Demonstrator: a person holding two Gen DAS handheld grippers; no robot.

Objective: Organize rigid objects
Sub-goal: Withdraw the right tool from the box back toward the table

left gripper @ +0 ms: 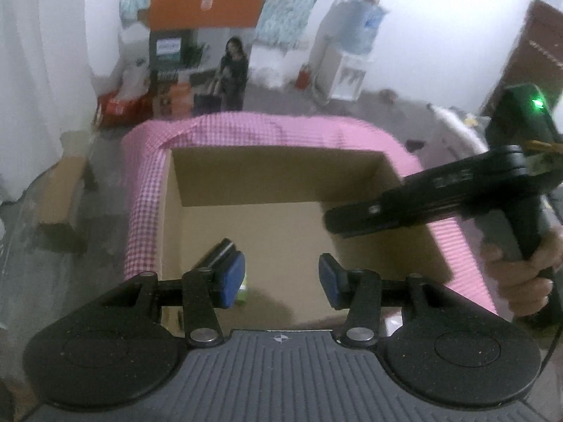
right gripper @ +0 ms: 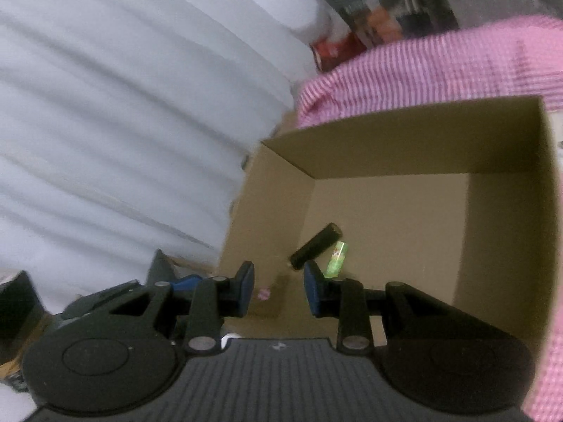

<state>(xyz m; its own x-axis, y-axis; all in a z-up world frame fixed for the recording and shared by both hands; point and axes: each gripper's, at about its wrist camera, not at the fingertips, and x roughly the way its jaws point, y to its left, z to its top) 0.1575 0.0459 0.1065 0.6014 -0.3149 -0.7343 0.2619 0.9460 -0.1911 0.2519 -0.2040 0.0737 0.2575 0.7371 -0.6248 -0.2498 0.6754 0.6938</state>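
The right hand-held gripper [right gripper: 278,290] is seen from behind, its blue-padded fingers [right gripper: 246,290] set apart with nothing between them. An open cardboard box [right gripper: 387,147] is shown below and ahead of it, tilted in the frame. On the box floor a black cylinder [right gripper: 315,246] is laid slantwise, and a small green tube [right gripper: 336,259] is laid just beside it on the right. A tiny pink object [right gripper: 264,294], too small to name, is seen near the left pad. Pink-and-white checked cloth [right gripper: 422,70] is draped behind the box and along its right edge. White fabric folds [right gripper: 123,105] are shown to the left. Blurred cartons [right gripper: 380,17] are seen at the top.
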